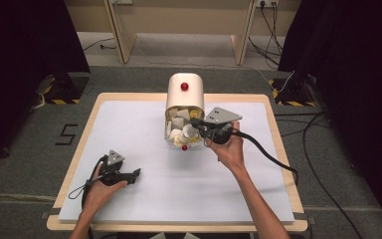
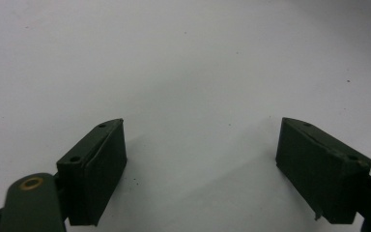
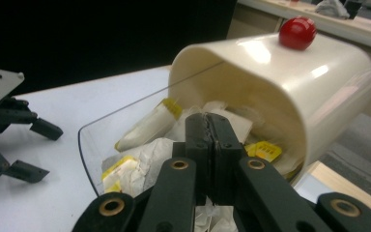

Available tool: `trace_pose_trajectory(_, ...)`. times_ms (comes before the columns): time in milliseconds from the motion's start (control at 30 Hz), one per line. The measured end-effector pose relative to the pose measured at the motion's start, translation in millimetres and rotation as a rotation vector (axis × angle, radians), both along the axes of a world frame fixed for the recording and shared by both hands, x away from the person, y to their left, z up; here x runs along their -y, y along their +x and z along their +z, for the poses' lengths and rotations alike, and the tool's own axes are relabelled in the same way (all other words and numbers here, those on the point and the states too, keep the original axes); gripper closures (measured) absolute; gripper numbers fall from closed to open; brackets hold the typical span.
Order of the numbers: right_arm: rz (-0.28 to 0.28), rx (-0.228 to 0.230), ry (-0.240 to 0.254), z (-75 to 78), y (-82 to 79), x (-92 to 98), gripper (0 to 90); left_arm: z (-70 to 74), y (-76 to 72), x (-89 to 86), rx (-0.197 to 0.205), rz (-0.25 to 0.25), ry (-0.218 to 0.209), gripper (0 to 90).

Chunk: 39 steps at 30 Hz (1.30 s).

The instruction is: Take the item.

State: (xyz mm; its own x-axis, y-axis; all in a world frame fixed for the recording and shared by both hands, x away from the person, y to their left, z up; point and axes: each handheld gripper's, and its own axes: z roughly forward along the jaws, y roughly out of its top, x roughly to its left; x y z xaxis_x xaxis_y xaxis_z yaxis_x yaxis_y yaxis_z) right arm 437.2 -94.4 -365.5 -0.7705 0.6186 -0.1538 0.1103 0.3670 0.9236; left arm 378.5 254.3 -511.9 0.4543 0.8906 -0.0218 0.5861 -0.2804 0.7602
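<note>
Bright, even overhead light; soft shadows, slight blur.

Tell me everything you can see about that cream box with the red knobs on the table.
The cream container looks like glossy plastic with rounded corners, standing near the table's far edge. A red knob sits on its cream hood. Its clear curved lid is swung open toward the person, a second red knob at its lip. Inside lie white paper packets with yellow tags. The right gripper reaches into the opening, jaws pressed together among the packets; whether it grips one, I cannot tell.
</note>
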Motion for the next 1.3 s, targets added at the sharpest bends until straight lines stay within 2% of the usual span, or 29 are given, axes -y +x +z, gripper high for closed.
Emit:
trace_pose_trajectory(200, -0.007, 0.029, 0.040, 7.3, -1.4, 5.6, 89.0, 0.0, 0.0, -0.1, 0.000, 0.000, 0.000, 16.9)
trace_pose_trajectory(833, -0.021, 0.057, 0.126, 22.1, -6.9, 18.0, 89.1, -0.1, 0.0, 0.0, 0.000, 0.000, -0.002, 17.0)
trace_pose_trajectory(1067, -0.041, 0.084, 0.152, 35.1, -12.1, 35.0, 89.1, 0.0, 0.0, 0.0, 0.000, 0.000, -0.002, 16.9)
trace_pose_trajectory(1300, -0.072, 0.097, 0.170, 41.7, -14.5, 53.3, 89.1, -0.1, 0.0, 0.0, 0.000, 0.000, -0.002, 17.0)
